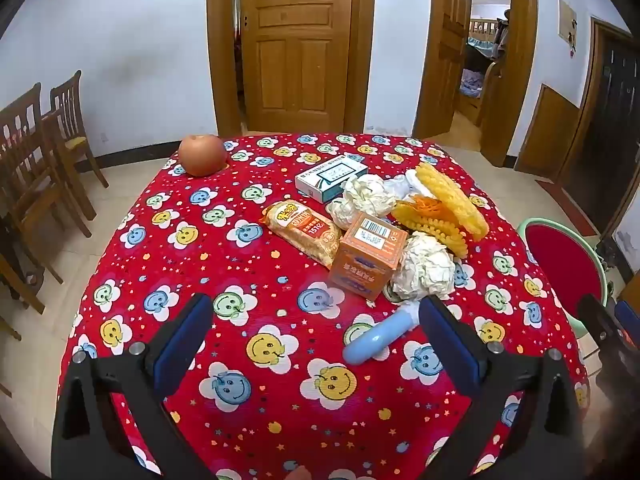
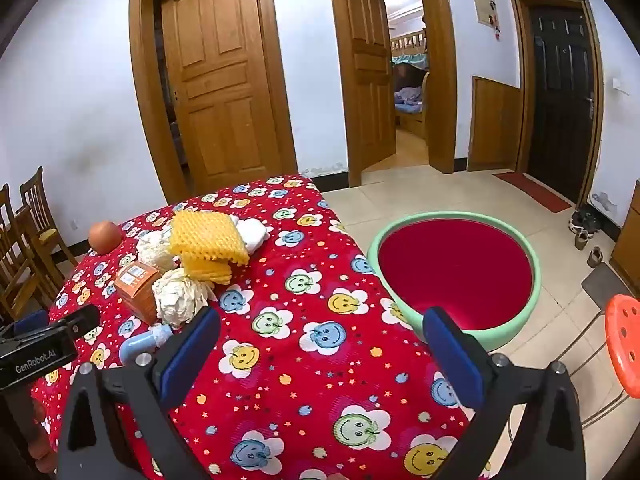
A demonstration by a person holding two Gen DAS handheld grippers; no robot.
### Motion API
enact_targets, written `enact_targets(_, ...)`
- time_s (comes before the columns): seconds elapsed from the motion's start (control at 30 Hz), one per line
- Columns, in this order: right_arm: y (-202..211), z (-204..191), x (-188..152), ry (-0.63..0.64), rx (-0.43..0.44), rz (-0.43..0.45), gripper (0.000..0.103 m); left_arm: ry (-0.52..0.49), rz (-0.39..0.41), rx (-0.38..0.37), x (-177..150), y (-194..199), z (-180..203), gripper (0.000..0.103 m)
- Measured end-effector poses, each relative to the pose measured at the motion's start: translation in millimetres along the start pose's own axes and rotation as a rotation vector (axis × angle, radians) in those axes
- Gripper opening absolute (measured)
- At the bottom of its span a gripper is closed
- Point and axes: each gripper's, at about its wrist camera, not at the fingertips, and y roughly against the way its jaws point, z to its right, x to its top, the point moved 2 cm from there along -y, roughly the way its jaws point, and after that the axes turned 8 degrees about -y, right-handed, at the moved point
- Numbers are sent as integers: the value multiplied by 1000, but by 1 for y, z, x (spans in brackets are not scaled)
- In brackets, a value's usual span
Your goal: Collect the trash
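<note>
A pile of trash lies on the red smiley-flower tablecloth (image 1: 256,332): an orange carton (image 1: 370,258), crumpled white paper balls (image 1: 426,268), a yellow foam net (image 1: 450,204), a snack wrapper (image 1: 304,230), a white-teal box (image 1: 330,176) and a light-blue tube (image 1: 378,336). My left gripper (image 1: 316,320) is open and empty, just short of the tube and carton. My right gripper (image 2: 320,332) is open and empty above the table's right edge. A green bin with red lining (image 2: 456,272) stands on the floor right of the table.
An apple (image 1: 202,155) sits at the table's far left corner. Wooden chairs (image 1: 44,152) stand to the left. An orange stool (image 2: 624,344) is at the right of the bin. Wooden doors are behind the table.
</note>
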Motion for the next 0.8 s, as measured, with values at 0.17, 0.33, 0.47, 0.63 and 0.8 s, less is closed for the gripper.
enact_targets(0.17,1,3,1,-14,7,1,103,-5,-1,9,1,-1,2,102)
enact_targets(0.33,2,3,0,-17,20,-8,103,7,4,3,2,2,-2,102)
enact_targets(0.47,0,7,3,-30,5,-8,103,7,5,4,2,3,-3,102)
enact_targets(0.63,2,7,3,-38,-1,-8,103,8,6,4,2,3,-3,102)
enact_targets(0.8,3,7,4,-39,-5,-7,103,9,5,3,1,4,-4,102)
